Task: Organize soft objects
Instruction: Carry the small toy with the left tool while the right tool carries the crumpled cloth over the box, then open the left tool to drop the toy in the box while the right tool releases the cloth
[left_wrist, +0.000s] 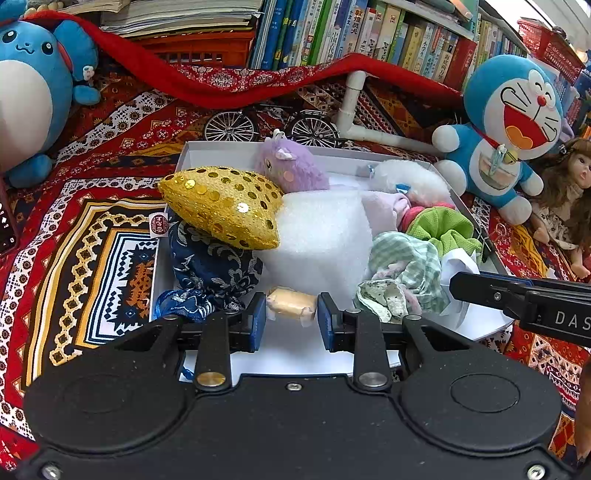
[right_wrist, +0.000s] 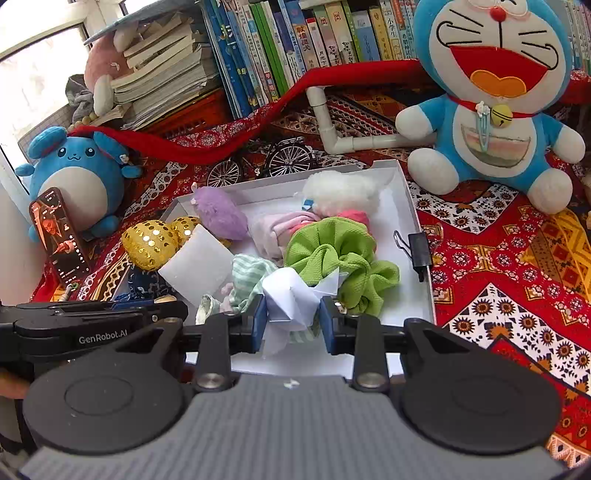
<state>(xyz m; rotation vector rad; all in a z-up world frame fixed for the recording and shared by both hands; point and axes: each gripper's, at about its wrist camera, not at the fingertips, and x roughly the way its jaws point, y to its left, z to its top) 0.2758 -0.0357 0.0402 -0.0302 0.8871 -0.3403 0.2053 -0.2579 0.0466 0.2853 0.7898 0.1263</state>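
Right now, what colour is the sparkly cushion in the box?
Gold, with shiny sequins; clearest in the left wrist view.

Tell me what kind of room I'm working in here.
Likely a home study or child's room: packed bookshelf, plush toys like the blue cat plush, and a patterned cloth under the white box.

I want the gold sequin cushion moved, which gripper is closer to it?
Left. The left gripper sits just below the gold sequin cushion; the right gripper is further, across the box.

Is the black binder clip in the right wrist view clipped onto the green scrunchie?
No, the black binder clip grips the white box's rim, apart from the green scrunchie lying inside.
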